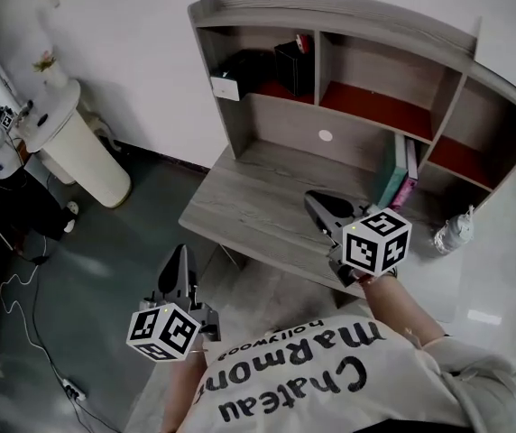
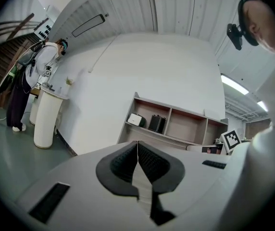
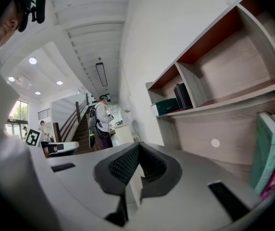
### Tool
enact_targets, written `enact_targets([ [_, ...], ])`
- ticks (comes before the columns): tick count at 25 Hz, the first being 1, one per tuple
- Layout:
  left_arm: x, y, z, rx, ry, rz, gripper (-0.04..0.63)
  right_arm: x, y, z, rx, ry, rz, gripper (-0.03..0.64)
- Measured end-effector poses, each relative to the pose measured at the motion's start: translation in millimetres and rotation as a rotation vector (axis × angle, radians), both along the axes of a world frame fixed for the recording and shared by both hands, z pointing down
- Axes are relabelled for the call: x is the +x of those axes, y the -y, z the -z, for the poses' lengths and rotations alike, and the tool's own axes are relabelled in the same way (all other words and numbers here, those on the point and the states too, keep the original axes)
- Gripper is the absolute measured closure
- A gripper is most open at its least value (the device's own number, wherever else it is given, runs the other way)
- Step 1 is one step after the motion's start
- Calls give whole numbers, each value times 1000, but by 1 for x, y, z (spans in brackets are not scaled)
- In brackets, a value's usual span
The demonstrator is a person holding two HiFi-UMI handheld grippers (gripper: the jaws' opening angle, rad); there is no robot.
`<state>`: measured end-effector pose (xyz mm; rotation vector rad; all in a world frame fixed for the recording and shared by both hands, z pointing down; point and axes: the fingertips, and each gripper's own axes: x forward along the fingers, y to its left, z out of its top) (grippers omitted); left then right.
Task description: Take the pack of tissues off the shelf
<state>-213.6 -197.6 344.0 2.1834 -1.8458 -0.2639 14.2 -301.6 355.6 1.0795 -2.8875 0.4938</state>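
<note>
Left tongs (image 2: 137, 146) pressed together, nothing between them. In the head view the left tongs (image 1: 179, 260) hang over the floor, off the front left corner of the surface (image 1: 240, 210).

Right tongs (image 3: 138, 148) also pressed together, empty. In the head view the right tongs (image 1: 316, 199) are over the surface, tips toward the shelf (image 1: 330, 25).

Pack of tissues (image 1: 227, 87) sits in the shelf's upper left compartment, lying flat, well apart from both tongs. White short end faces the open front; dark long body runs back into the compartment, so the long axis goes roughly front to back, a bit slanted. The right gripper view shows its long green side (image 3: 166, 106); the left gripper view shows the white end (image 2: 136, 120).

Black box (image 1: 292, 66) stands upright just beside the pack, same compartment, on its right.

Books (image 1: 395, 175) stand on the surface under the right part of the shelf, near the right tongs.
</note>
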Motion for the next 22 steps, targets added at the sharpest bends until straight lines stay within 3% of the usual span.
enact_targets([
  [10, -71, 36, 4, 5, 32, -51, 577, -50, 33, -4, -9, 22, -85, 611],
  [17, -104, 49, -14, -22, 11, -39, 577, -77, 49, -13, 52, -129, -96, 611],
  [22, -112, 61, -25, -48, -13, -31, 577, -83, 66, -19, 1, -116, -94, 611],
])
